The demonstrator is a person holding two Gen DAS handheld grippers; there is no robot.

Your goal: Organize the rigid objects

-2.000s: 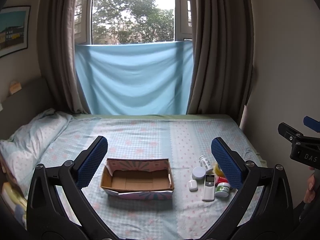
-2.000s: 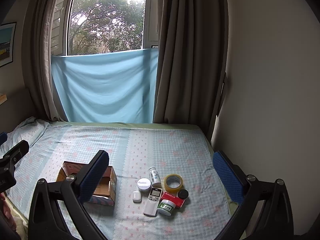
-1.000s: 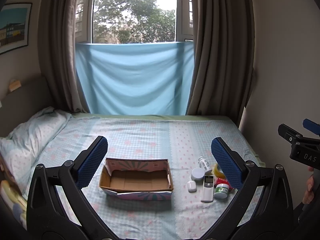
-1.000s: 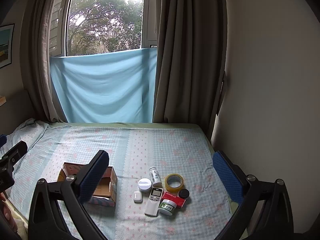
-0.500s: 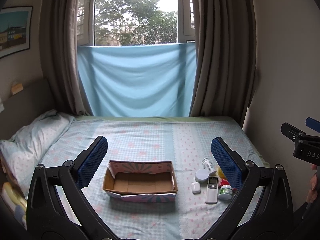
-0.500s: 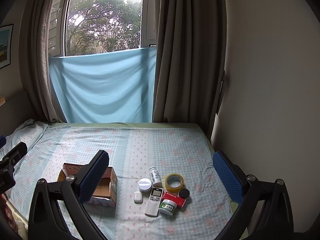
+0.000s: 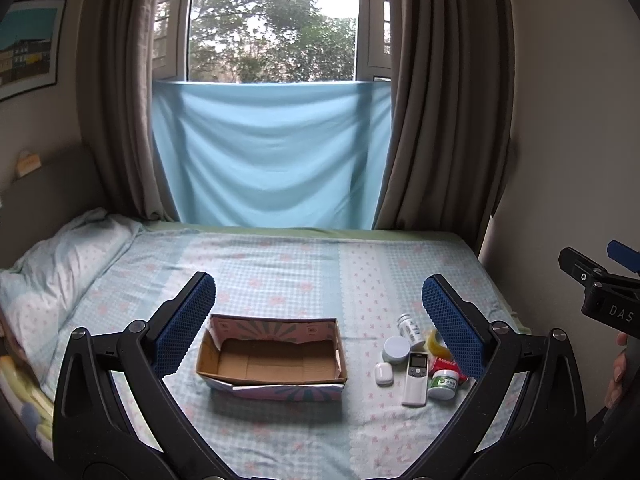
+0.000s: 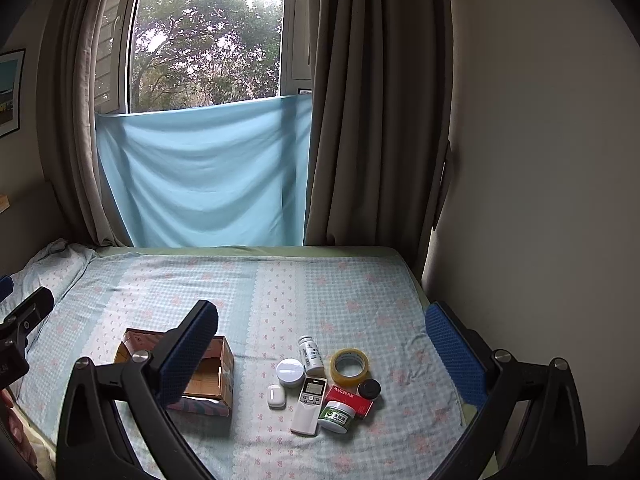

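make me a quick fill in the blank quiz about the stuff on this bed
1. The cardboard box holds ____ so far.
2. The roll of tape is ____ in colour.
3. The white remote lies between the earbud case and the ____-labelled jar.
4. Both the left hand-held gripper and the right hand-held gripper are ____.

Missing words: nothing; yellow; green; open

Home bedroom: bed (image 7: 280, 264), pillow (image 7: 60, 264), curtains (image 8: 372, 120).
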